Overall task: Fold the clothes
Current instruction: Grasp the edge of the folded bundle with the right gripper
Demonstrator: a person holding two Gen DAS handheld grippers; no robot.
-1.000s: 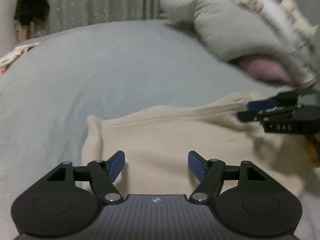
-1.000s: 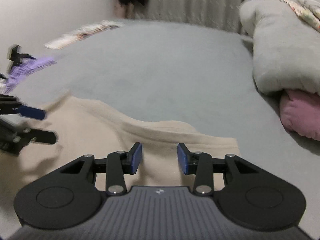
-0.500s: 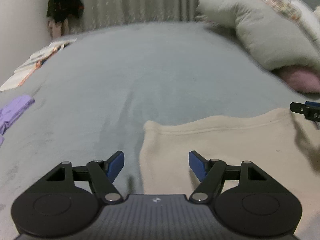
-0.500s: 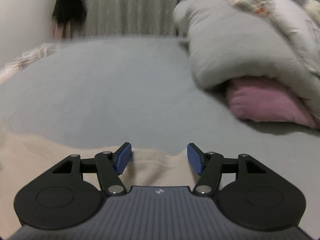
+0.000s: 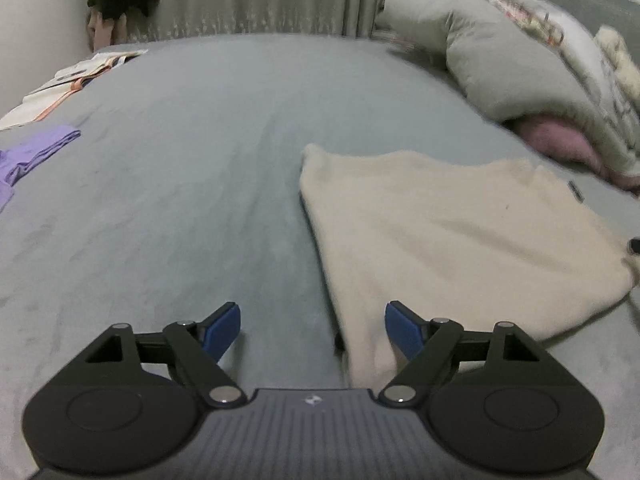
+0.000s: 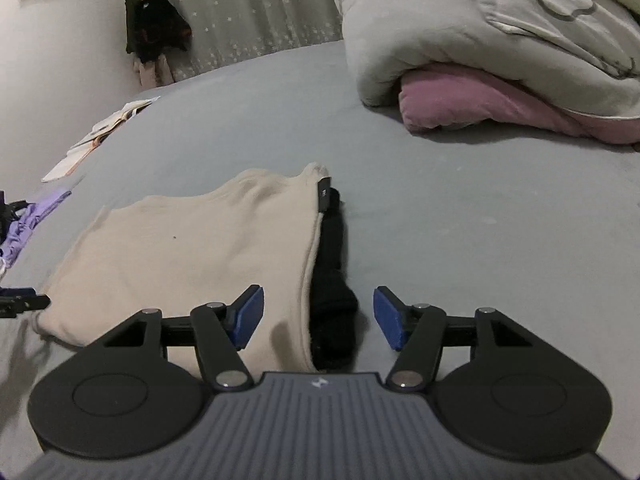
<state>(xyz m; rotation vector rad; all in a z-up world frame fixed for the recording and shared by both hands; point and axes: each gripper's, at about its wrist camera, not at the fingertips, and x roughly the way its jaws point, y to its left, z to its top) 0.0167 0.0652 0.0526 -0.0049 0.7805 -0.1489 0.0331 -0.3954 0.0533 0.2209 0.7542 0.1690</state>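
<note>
A cream garment [image 5: 460,240] lies folded flat on the grey bed [image 5: 200,180]. My left gripper [image 5: 312,320] hovers at its near left corner. Its jaws are opening, and only the corner's edge lies by the right finger, untouched. In the right wrist view the cream garment [image 6: 192,256] shows a black inner layer [image 6: 332,280] and a dark label [image 6: 324,192] along its right edge. My right gripper [image 6: 318,316] straddles that edge. Its jaws are closing, the pads still clear of the cloth. The left gripper's fingers [image 6: 24,304] show at the left border.
A rolled grey duvet [image 6: 480,40] over a pink pillow [image 6: 480,104] fills the far right. A purple garment [image 5: 36,156] and a light patterned cloth [image 5: 68,84] lie at the left edge. Dark clothes [image 6: 152,28] hang by the curtain.
My left gripper slid left off the cream garment to its left corner and opened a little. My right gripper moved right to the garment's right edge, where the black layer now shows.
</note>
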